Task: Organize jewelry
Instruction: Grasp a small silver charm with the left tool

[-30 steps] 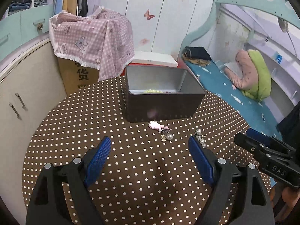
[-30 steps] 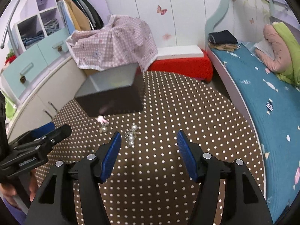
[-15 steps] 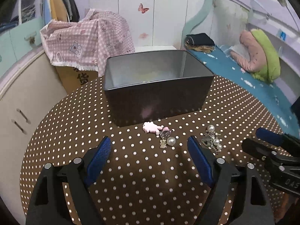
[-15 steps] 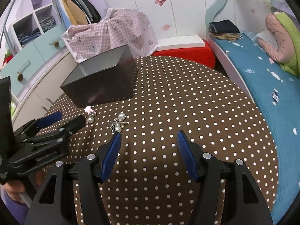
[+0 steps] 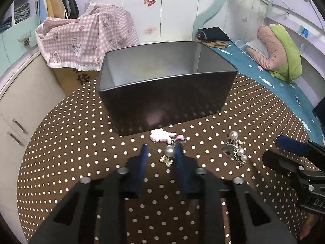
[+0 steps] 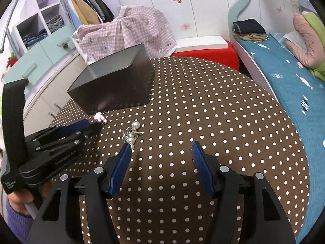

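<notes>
The left tongs [image 5: 159, 152] hover low over the polka-dot surface [image 5: 81, 138], their blue fingers narrowed but parted, bracketing the pink charm piece [image 5: 165, 142] with its pearl [image 5: 170, 151]; nothing looks gripped yet. That piece lies just ahead of the fingertips, its long axis running roughly crosswise to the fingers, close to the near wall of the dark tin box [image 5: 162, 97], which sits toward the far edge of the surface. The pearl chain [image 6: 131, 135] lies to its right, just ahead of the left finger of the right tongs [image 6: 160, 153], which are spread wide and empty, so each arm is nearest its own piece
</notes>
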`<state>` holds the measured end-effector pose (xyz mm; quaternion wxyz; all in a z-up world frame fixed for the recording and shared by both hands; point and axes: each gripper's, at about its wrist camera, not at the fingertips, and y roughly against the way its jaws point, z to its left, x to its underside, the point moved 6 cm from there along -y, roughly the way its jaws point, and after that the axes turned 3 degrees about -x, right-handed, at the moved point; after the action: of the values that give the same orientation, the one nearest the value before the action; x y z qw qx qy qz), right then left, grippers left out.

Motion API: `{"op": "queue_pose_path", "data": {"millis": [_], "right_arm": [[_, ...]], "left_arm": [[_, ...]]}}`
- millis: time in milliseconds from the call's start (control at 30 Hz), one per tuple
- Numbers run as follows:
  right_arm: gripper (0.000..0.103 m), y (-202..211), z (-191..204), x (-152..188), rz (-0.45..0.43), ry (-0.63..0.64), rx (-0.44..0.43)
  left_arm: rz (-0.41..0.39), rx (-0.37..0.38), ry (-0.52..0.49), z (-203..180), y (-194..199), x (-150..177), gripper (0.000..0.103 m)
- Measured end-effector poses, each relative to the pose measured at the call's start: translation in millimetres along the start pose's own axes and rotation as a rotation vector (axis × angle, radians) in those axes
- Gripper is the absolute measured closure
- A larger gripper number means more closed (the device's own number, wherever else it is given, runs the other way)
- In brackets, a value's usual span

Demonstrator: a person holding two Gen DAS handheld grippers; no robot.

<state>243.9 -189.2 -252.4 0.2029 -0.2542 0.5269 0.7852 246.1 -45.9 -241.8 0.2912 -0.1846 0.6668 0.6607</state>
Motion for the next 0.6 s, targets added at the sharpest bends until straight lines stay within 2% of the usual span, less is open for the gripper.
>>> {"op": "queue_pose_path", "data": {"millis": [67, 367, 600], "right_arm": [[0.043, 0, 1, 1, 0.002, 0.003, 0.004], [0.043, 2, 13, 2, 0.010, 0.034, 0.020], [0.043, -2, 41, -1, 0.020, 0.104, 0.031]], "left_arm": [[-0.001, 0.005, 0.000, 2, 1, 1, 0.093], [0.005, 0.090, 0.023, 12, 7, 14, 0.093], [-0.045, 0.122, 0.035, 31, 28, 22, 0.093]]}}
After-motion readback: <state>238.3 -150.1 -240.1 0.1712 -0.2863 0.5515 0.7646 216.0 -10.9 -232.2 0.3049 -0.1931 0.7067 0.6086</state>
